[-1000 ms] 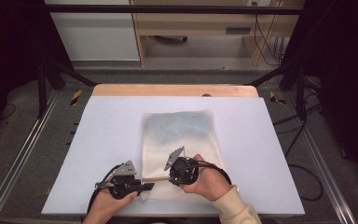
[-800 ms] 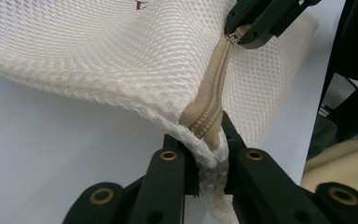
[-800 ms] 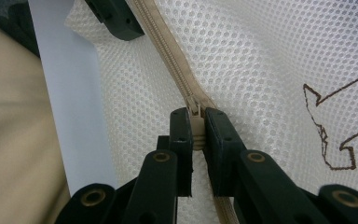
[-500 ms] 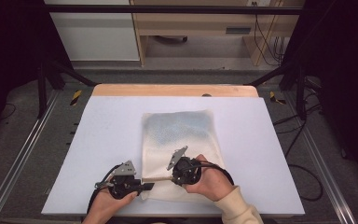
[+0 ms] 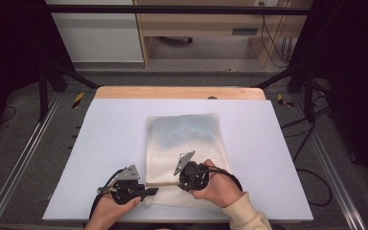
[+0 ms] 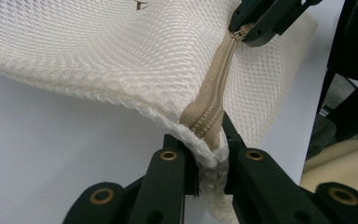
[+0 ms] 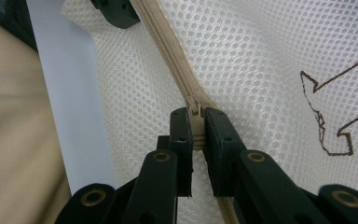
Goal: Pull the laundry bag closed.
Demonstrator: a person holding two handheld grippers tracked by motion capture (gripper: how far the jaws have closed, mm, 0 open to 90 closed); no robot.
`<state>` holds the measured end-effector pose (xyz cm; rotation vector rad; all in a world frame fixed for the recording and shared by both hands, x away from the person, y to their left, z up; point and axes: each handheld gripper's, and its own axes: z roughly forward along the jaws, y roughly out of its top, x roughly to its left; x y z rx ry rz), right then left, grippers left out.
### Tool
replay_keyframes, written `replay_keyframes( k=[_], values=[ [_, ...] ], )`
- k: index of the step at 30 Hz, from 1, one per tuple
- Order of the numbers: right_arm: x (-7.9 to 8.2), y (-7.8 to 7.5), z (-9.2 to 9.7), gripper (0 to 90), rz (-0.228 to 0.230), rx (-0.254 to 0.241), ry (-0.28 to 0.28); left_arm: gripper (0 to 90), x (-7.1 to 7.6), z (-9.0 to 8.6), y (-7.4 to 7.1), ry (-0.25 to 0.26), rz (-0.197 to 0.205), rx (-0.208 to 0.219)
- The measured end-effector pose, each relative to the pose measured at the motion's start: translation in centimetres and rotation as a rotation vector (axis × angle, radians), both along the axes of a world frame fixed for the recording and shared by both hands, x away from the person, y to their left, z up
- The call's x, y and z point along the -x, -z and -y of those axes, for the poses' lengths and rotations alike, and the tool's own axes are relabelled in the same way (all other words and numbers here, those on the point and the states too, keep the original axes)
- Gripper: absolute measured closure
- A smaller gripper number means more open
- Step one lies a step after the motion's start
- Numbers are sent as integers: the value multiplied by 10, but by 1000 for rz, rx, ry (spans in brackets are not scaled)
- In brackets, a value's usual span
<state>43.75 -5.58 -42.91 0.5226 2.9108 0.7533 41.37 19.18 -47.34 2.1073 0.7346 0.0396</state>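
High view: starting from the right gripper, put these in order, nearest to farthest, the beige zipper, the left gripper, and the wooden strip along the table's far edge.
1. The beige zipper: pinched in the right gripper, running off to its left.
2. The left gripper: at the zipper's other end, clamped on the mesh bag at its near left corner.
3. The wooden strip: far across the table, beyond the bag.

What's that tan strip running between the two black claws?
A stretch of beige zipper on the white mesh bag, seen in the high view. The left gripper pinches the bag's corner; the right gripper clamps the zipper pull.
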Motion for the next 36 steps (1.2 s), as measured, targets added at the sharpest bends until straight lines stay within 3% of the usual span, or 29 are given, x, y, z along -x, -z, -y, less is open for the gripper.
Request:
replay_keyframes(
  k=[36],
  values=[
    [2, 0, 15, 820, -1, -8, 26, 841, 1, -1, -1, -3, 5, 8]
  ],
)
